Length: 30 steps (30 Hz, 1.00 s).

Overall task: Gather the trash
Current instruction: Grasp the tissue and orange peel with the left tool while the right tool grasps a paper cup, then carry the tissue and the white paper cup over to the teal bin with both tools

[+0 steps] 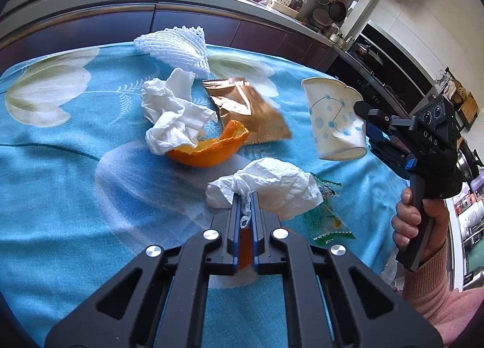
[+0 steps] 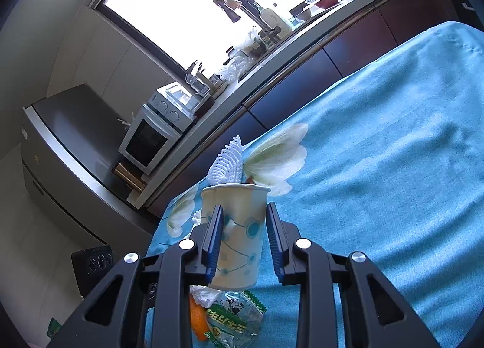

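1. My left gripper [image 1: 245,206] has its fingers closed on a fold of the near crumpled tissue [image 1: 272,187], which lies on the blue flowered tabletop [image 1: 60,166] just beside a green snack wrapper [image 1: 326,224].
2. My right gripper [image 2: 244,227] clamps the dotted paper cup [image 2: 239,227] by its side wall, lifted clear of the cloth; the wall is dented.
3. Tissue: light, soft, likely to tear. A bunched fold holds best.
4. Cup: thin, crushable. Grip gently at mid-wall.
5. Remaining: orange peel [image 1: 211,148], second tissue [image 1: 172,118], foil packet [image 1: 251,112], foam fruit net [image 1: 178,45].
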Tool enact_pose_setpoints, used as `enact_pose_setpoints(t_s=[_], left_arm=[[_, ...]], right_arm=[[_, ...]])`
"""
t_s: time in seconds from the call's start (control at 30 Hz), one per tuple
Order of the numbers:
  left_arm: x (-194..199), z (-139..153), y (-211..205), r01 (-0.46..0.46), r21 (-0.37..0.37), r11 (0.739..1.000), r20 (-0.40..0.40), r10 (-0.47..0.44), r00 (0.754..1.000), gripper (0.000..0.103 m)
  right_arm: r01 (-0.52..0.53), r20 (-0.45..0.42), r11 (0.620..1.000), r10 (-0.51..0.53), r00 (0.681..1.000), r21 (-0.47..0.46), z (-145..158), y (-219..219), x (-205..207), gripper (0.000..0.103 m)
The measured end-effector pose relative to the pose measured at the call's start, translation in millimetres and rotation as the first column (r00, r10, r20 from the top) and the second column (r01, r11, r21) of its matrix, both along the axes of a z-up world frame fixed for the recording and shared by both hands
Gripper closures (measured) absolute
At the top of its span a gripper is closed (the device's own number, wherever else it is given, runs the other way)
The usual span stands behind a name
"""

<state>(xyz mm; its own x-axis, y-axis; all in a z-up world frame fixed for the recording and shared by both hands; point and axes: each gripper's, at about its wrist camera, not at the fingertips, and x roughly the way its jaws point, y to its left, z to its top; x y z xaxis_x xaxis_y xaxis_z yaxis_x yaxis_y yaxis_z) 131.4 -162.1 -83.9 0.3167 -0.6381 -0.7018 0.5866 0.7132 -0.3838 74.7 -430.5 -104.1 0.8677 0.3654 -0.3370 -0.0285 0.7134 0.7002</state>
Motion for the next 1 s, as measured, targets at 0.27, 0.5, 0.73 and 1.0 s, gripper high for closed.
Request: enact_pose_setpoints(t_s=[0.27, 0.5, 0.73, 1.0], left_arm=[[-14, 22, 25, -0.024, -0.043, 0.999, 0.039, 0.026, 0.999, 0.097], [-28, 37, 58, -0.063, -0.071, 0.996, 0.069, 0.068, 0.995, 0.097], [-38, 49, 95, -0.125, -0.086, 0.988, 0.096, 0.133, 0.986, 0.097], [-49, 60, 146, -0.217, -0.095, 0.971, 0.118, 0.228, 0.966, 0.097]], right_arm=[[-0.044, 0.036, 0.999, 0.045, 0.998, -0.014, 14, 15, -5, 0.076], [-0.119, 0.051, 0.993, 0.120, 0.991, -0.021, 24, 46, 4, 0.076], [-0.206, 0.060, 0.978, 0.207, 0.976, -0.025, 30, 86, 20, 0.076], [-0.305, 0.067, 0.952, 0.306, 0.950, -0.025, 34, 132, 38, 0.076]])
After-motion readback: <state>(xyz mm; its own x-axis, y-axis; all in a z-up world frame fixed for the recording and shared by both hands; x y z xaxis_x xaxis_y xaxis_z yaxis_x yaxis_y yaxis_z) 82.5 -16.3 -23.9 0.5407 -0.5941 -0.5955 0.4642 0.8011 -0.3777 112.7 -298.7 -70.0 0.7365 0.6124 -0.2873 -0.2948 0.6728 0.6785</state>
